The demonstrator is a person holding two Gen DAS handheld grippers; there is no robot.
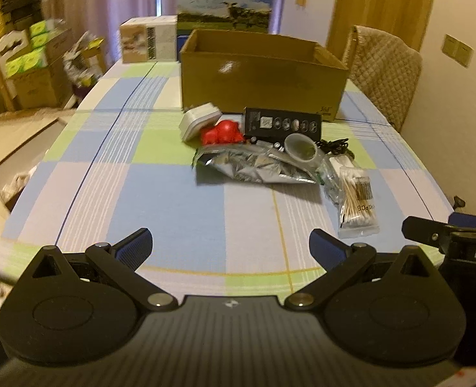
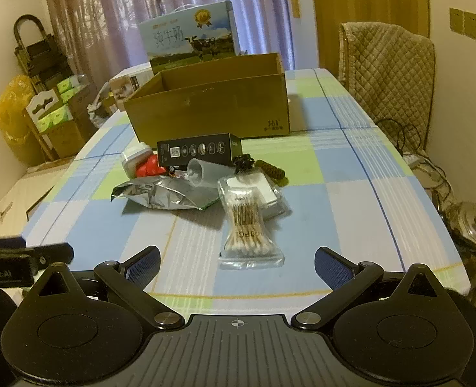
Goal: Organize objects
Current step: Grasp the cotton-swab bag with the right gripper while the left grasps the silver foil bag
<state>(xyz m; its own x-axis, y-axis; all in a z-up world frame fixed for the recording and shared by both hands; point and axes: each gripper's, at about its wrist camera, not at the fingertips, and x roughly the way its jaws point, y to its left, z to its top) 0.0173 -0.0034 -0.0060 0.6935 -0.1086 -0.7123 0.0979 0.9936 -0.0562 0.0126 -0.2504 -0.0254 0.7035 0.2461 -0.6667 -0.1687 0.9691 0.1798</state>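
An open cardboard box (image 1: 263,74) (image 2: 212,106) stands mid-table. In front of it lies a pile: a white case (image 1: 199,121) (image 2: 134,159), a red toy (image 1: 221,133) (image 2: 149,167), a black carton (image 1: 283,124) (image 2: 196,153), a clear cup (image 1: 302,150) (image 2: 202,171), a silver foil pouch (image 1: 254,166) (image 2: 160,195) and a cotton swab packet (image 1: 358,201) (image 2: 247,225). My left gripper (image 1: 231,245) is open, well short of the pile. My right gripper (image 2: 238,261) is open with nothing in it, the swab packet just ahead of its fingers.
A checked cloth covers the table (image 1: 147,177) (image 2: 350,193). A milk carton box (image 1: 225,3) (image 2: 189,35) and a small box (image 1: 147,40) stand behind the cardboard box. A padded chair (image 1: 383,71) (image 2: 389,74) is on the right, stacked cartons (image 1: 25,64) on the left floor, a metal pot (image 2: 473,225) beyond the table's right edge.
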